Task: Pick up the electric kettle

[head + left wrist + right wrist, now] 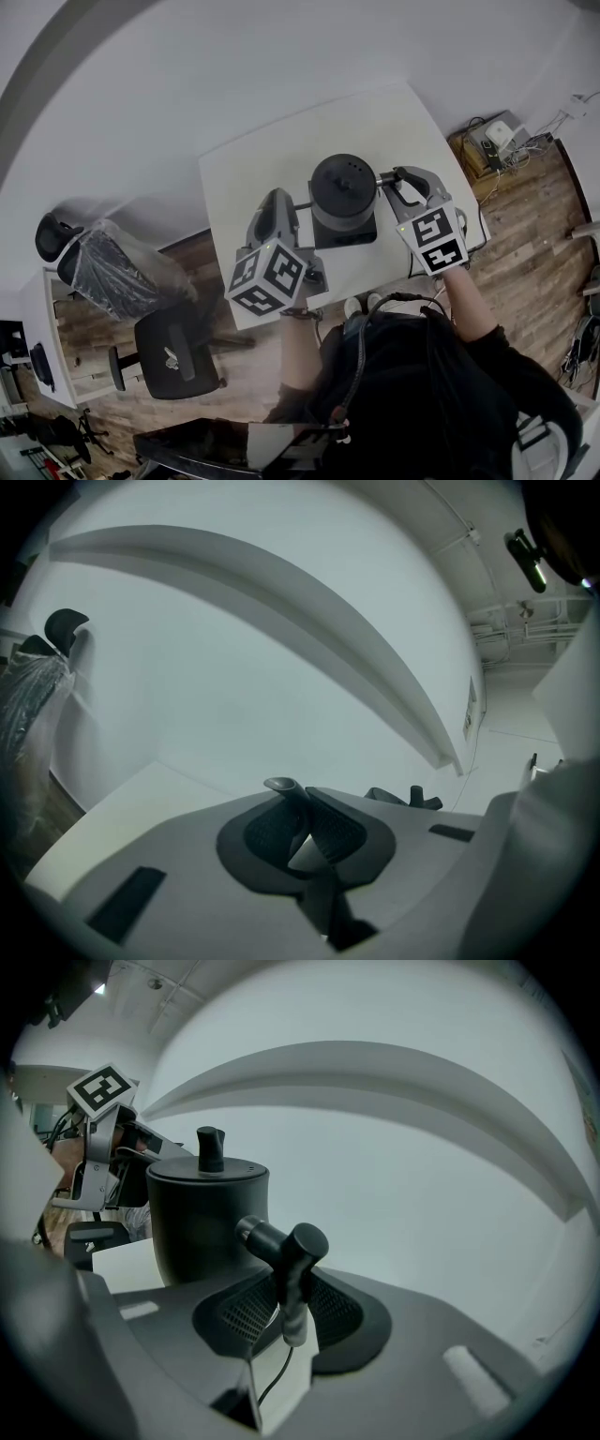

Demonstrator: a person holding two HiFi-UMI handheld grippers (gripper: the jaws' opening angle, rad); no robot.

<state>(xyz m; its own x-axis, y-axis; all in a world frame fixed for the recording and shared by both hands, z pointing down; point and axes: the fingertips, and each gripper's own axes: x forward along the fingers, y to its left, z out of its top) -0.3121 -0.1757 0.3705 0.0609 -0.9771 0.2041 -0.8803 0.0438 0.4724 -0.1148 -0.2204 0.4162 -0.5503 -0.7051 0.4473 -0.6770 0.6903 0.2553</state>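
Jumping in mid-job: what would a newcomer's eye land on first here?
The black electric kettle at the middle of the white table, gripped from both sides. The right gripper is clamped on its T-shaped handle. The left gripper pinches a thin dark curved piece, apparently the spout.

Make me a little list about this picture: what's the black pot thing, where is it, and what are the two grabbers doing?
thing: black electric kettle, lid with a knob
place: over its dark base on the white table
left gripper: shut on the kettle's thin spout
right gripper: shut on the kettle's handle
lifted off the base: cannot tell
nearby: black office chair on the wooden floor
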